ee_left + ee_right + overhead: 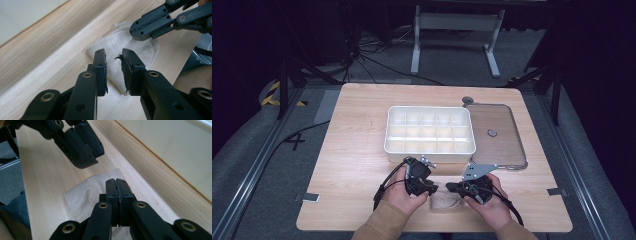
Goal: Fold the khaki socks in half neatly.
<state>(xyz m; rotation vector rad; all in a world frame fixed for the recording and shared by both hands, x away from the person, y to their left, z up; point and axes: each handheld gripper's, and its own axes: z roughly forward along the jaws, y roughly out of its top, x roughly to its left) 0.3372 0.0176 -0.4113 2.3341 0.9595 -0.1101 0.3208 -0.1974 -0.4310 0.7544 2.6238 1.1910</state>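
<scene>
White divided box [430,130] just beyond cloth [446,201]; left claw [432,188] apart, right claw [452,187] together.

Light wood table [352,150]. White divided box [430,131] at centre. Clear lid [495,135] beside it, toward right edge. Small white cloth [445,202] flat near front edge, centre.

Table [352,150]: compartment tray [430,131] at centre; flat lid [495,134] just right of it, a small disc [492,133] on the lid, another disc [467,100] at the lid's far left corner. Tissue [446,201] near the front edge, between left gripper [430,189] and right gripper [451,188].
</scene>
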